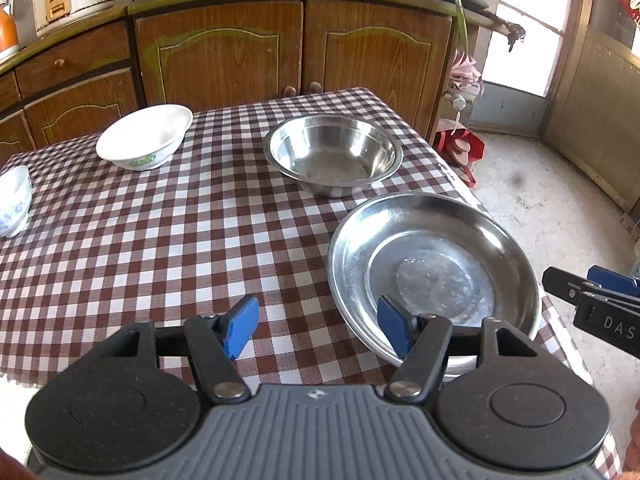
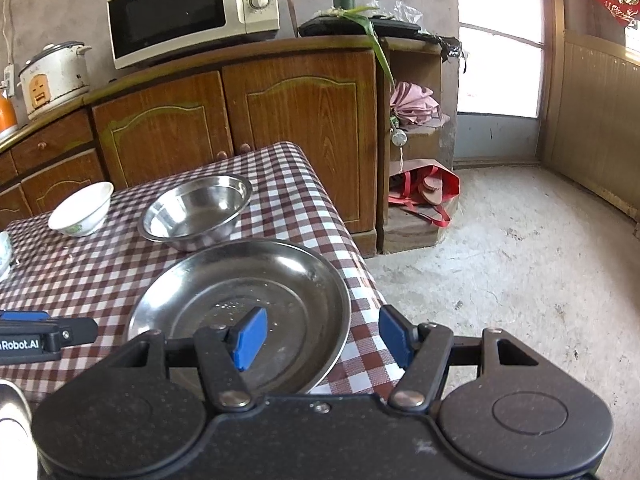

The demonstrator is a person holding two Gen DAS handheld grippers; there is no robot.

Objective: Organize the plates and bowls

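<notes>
A wide steel plate (image 1: 436, 264) lies at the near right corner of the checked table (image 1: 160, 240). Behind it stands a steel bowl (image 1: 332, 152). A white bowl (image 1: 146, 136) sits at the far left, and a small blue-patterned bowl (image 1: 12, 200) at the left edge. My left gripper (image 1: 318, 330) is open, its jaws astride the plate's near left rim. In the right wrist view my right gripper (image 2: 324, 338) is open, its jaws astride the plate's (image 2: 240, 300) near right rim. The steel bowl (image 2: 196, 210) and white bowl (image 2: 82, 208) stand behind.
Wooden cabinets (image 2: 240, 112) run behind the table, with a microwave (image 2: 192, 12) and a rice cooker (image 2: 54, 78) on top. A red bag (image 2: 428, 190) lies on the concrete floor (image 2: 500, 280) to the right of the table.
</notes>
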